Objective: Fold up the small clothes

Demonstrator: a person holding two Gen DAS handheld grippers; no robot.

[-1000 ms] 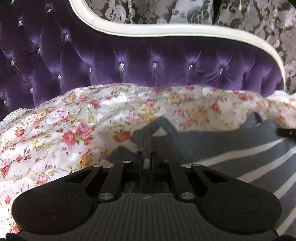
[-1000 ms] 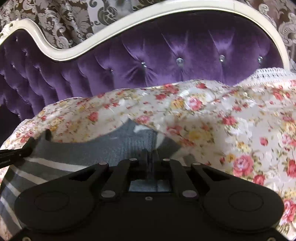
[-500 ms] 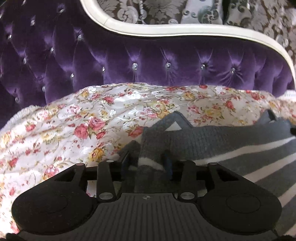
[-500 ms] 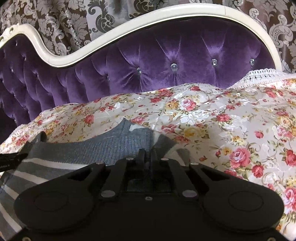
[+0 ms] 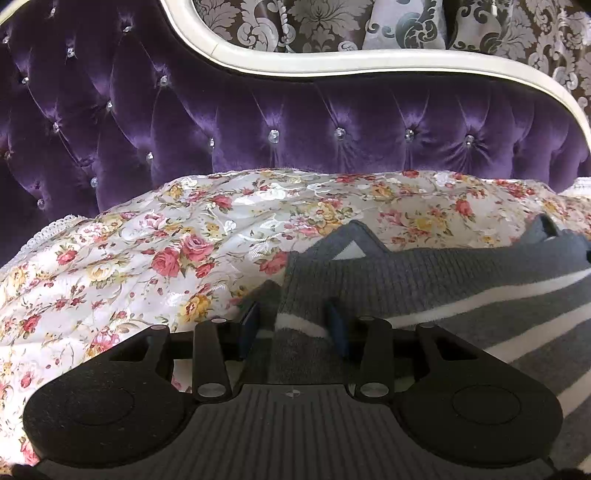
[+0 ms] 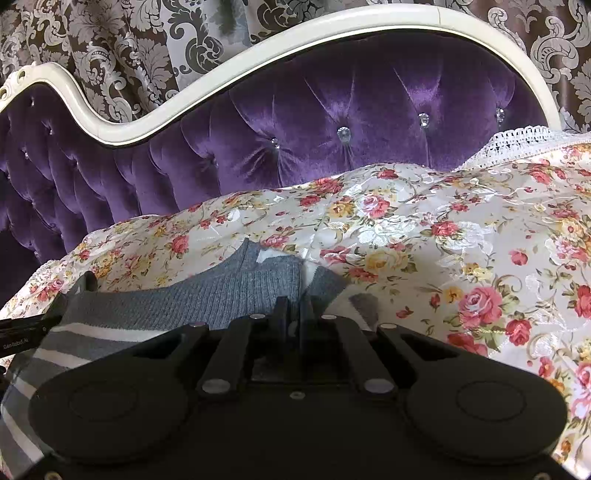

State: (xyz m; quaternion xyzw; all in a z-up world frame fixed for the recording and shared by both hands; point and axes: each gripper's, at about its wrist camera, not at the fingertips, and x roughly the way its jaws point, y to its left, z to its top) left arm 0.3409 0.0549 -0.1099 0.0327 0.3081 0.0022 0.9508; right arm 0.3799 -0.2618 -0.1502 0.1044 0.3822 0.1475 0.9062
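- Left wrist view: the flowered bedspread (image 5: 155,266) runs back to the purple tufted headboard (image 5: 258,122), which closes off the far side under its cream frame (image 5: 332,66); patterned curtains (image 5: 314,26) hang beyond it; the spread lies bare and open to the left, with a lace edge at the far left.
- Same view: no containers are visible; the grey striped knit garment (image 5: 461,280) lies on the spread at right and centre, its ribbed band towards the headboard.
- Same view: the left gripper (image 5: 295,321) has its jaws parted, a fold of the garment's corner lying between them; the right-hand finger looks to touch the cloth, the left-hand one stands just clear; nothing is pinched.
- Right wrist view: the spread is open to the right and ahead, ending at the headboard (image 6: 351,110) and a lace trim (image 6: 517,138) at upper right.
- Same view: the garment (image 6: 221,295) lies left of centre, and a black part of the other tool shows at its left edge.
- Same view: the right gripper (image 6: 293,314) is clenched tight on the garment's edge; the cloth bunches around its fingers (image 6: 280,314).
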